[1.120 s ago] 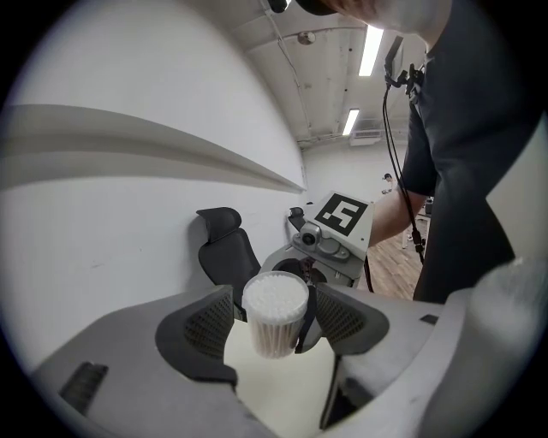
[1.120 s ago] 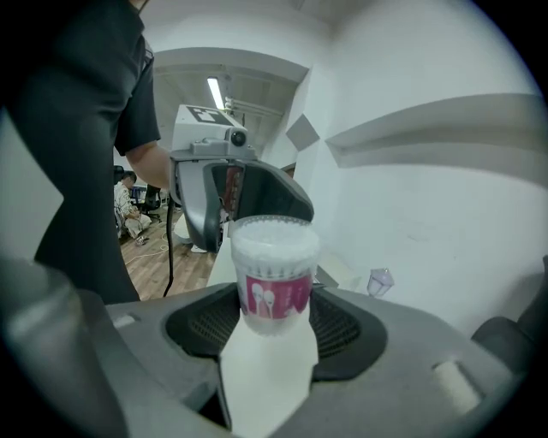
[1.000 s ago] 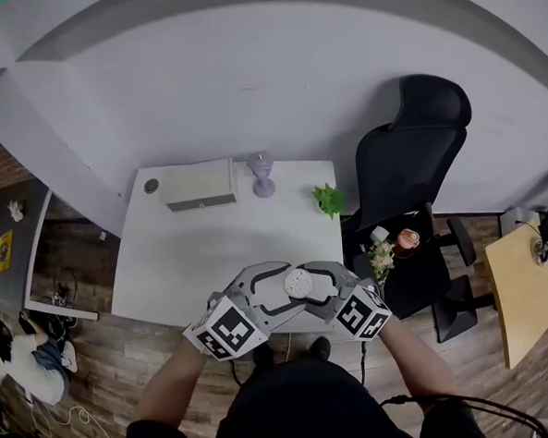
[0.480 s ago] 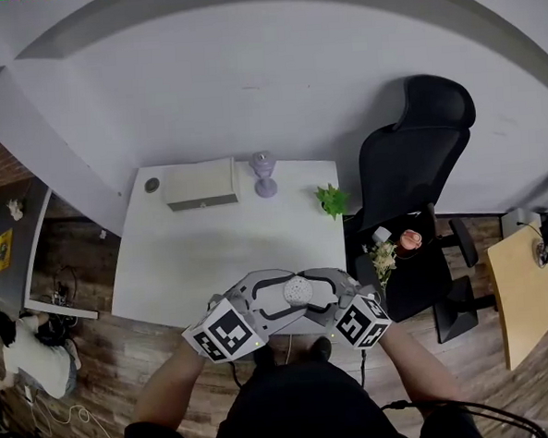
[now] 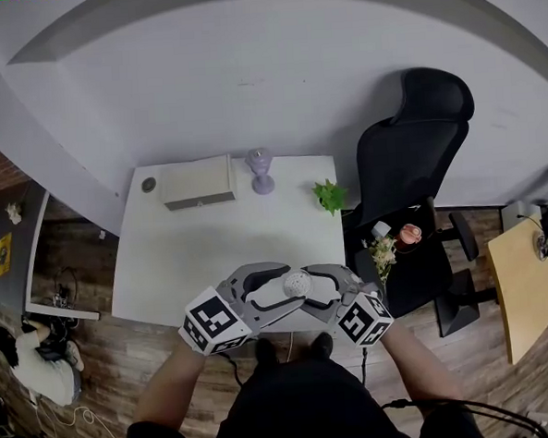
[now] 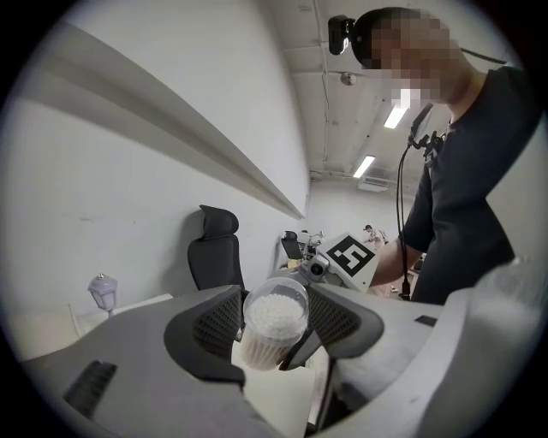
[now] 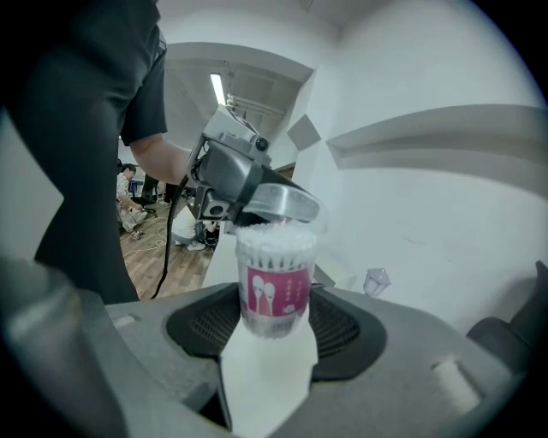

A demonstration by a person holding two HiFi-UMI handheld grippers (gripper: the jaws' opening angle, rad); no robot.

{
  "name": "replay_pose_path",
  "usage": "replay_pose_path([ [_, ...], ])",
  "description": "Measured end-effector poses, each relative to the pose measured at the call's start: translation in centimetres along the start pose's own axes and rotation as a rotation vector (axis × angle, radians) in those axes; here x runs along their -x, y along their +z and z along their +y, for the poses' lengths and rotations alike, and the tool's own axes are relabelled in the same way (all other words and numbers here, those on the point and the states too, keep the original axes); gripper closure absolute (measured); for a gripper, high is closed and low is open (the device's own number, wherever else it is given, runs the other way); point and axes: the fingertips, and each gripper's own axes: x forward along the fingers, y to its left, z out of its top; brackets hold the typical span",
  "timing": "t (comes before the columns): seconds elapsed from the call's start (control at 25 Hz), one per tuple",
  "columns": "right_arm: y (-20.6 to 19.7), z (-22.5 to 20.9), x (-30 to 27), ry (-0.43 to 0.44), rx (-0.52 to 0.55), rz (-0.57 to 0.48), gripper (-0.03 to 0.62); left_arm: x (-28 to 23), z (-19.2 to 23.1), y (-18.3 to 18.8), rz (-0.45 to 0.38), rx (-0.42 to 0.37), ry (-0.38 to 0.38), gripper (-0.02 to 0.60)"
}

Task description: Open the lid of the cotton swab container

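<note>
Left gripper (image 6: 276, 320) has just been closing, and its jaws now pinch the clear lid (image 6: 276, 297), still spread fairly wide. Its wrist has rolled since a second ago. Our right gripper (image 7: 274, 323) clamps the container (image 7: 274, 287) by its body, above the table's (image 5: 211, 254) near edge. We reckon the lid's still seated and the pull-off is only starting.

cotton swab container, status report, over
Right gripper shut on cotton swab container body. Left gripper just closed on the lid. Lid on top, not lifted clear. Nothing blocking.
</note>
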Motion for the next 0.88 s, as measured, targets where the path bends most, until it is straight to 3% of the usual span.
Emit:
replay_pose_path([
  [0.36,-1.4,-0.4,0.1,0.008,-0.075,0.016,0.347,1.6,3.1,2.4,-0.104,0.015,0.115,0.339],
  [0.68,-1.8,0.2,-0.1,0.034,-0.114,0.012,0.347,2.3,7.0,2.8,-0.136,0.048,0.237,0.339],
  [0.88,-1.2,0.3,-0.4,0.039,-0.166,-0.011,0.347,2.5,9.8,1.8,-0.136,0.099,0.272,0.339],
])
